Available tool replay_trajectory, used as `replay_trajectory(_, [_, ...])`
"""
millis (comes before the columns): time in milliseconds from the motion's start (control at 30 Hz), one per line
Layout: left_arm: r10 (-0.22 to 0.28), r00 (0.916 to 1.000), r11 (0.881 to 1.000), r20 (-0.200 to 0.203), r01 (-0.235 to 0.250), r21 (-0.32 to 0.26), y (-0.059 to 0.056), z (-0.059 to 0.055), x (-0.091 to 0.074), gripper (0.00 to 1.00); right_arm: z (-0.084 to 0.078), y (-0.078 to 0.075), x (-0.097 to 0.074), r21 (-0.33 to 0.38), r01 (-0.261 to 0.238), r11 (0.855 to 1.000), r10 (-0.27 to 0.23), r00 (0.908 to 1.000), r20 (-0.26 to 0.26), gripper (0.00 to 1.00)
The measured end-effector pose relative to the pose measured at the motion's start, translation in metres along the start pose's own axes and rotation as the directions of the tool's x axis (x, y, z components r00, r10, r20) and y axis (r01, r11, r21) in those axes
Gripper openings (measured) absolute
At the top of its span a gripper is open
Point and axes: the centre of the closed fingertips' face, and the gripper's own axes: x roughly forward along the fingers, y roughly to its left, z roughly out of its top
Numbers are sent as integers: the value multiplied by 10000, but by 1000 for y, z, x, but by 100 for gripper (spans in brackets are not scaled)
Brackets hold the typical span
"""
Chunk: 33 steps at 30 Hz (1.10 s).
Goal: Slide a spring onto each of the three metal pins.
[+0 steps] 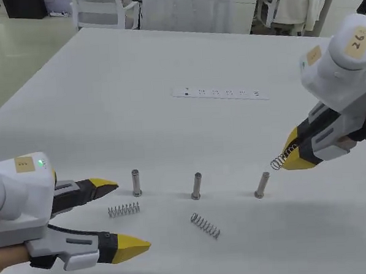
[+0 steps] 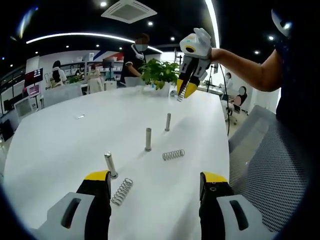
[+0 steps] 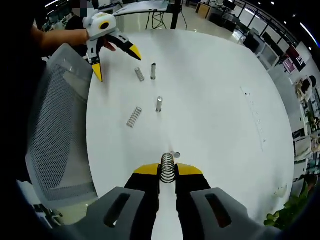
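Currently, no pin (image 1: 197,185) carries a spring. Right gripper (image 1: 290,159) clamps one spring (image 1: 277,163), seemingly above the end pin (image 1: 261,185); left gripper (image 1: 132,213) gapes wide, empty; two springs (image 1: 123,209) lie loose.

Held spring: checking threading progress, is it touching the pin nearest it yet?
Apart. In the left gripper view, the spring in the right hand-held gripper hangs clear above the pin, with open background between them.
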Motion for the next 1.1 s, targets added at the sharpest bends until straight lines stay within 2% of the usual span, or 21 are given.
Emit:
replay_trajectory(267, [-8,10000,10000,9,8,26,0,0,1,68,-7,-9,12,-25,-250,9997,248,9982,-545,9])
replay_trajectory(367, [2,10000,10000,11,-2,25,0,0,1,68,-11,-11,16,-261,-236,9994,210,9950,-971,9])
replay_trajectory(800, [67,10000,10000,39,-67,15,1,0,0,67,-11,-15,32,-475,-660,9967,577,9857,-1582,9])
replay_trajectory(1100, [63,10000,10000,12,-63,-8,2,-1,1,67,-13,-17,38,-491,-757,9959,658,9818,-1782,9])
